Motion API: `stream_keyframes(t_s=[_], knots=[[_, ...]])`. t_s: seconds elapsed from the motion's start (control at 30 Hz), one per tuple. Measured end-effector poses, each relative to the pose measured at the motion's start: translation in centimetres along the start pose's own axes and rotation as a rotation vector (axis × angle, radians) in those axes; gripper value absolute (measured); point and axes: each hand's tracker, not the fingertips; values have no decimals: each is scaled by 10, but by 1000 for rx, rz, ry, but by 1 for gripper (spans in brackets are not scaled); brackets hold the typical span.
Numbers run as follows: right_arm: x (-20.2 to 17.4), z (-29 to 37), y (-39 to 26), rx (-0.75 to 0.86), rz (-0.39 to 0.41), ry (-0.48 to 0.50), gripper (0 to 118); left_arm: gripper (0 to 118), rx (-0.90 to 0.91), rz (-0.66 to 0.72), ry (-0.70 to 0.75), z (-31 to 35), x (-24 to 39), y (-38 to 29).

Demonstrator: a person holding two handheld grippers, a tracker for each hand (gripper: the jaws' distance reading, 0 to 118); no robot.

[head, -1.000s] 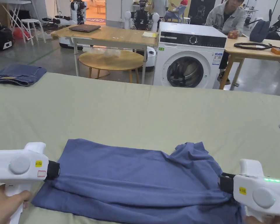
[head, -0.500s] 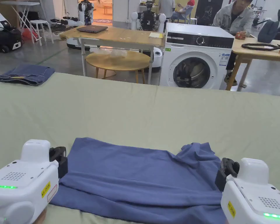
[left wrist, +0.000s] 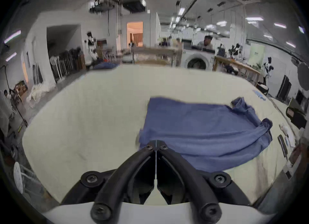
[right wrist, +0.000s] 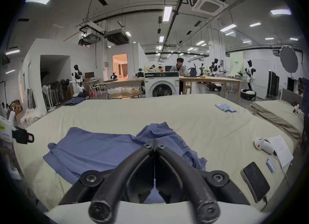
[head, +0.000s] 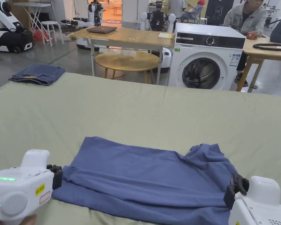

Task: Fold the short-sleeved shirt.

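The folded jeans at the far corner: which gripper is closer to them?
Left. The left gripper sits at the blue shirt's left edge, on the same side of the bed as the jeans. The right gripper is across the shirt, farther off.

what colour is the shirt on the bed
Plain blue shirt, no pattern; clearest in the head view.

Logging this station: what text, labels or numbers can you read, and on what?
No text is legible.
Yellow sticker on the left gripper: too small.
Washer panel and sticker: too small.
Paper sheet: blurred.
Green wall poster: blurred.
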Motion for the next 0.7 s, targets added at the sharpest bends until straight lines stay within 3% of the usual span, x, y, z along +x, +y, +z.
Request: stream_keyframes(t_s=[0.03, 0.07, 0.13, 0.17, 0.2, 0.33, 0.4, 0.47, 0.6, 0.7], knots=[[1, 0, -2, -10, 1, -4, 0, 0, -64, 21, -26, -13, -9, 3], [3, -1, -3, -19, 1, -8, 0, 12, -104, 42, -37, -24, -17, 5], [7, -1, -6, -32, 4, -11, 0, 18, -210, 62, -44, -40, -19, 11], [8, -2, -7, -40, 7, -17, 0, 30, -237, 57, -25, -50, -22, 12], [10, -2, -9, -49, 10, -21, 0, 51, -272, 56, -34, -60, -25, 14], [18, -4, -13, -78, 6, -36, 0, 57, -419, 42, 24, -87, -14, 10], [22, -5, -15, -94, 3, -36, 0, 57, -495, 25, 63, -95, -4, -2], [26, -6, -17, -119, 1, -46, 0, 56, -429, -42, 97, -83, 12, 0], [40, -8, -20, -152, -15, -64, 0, 7, -405, -97, 68, -71, 30, -13], [56, -15, -21, -201, -28, -64, 0, 0, -381, -70, 45, -66, 25, -16]])
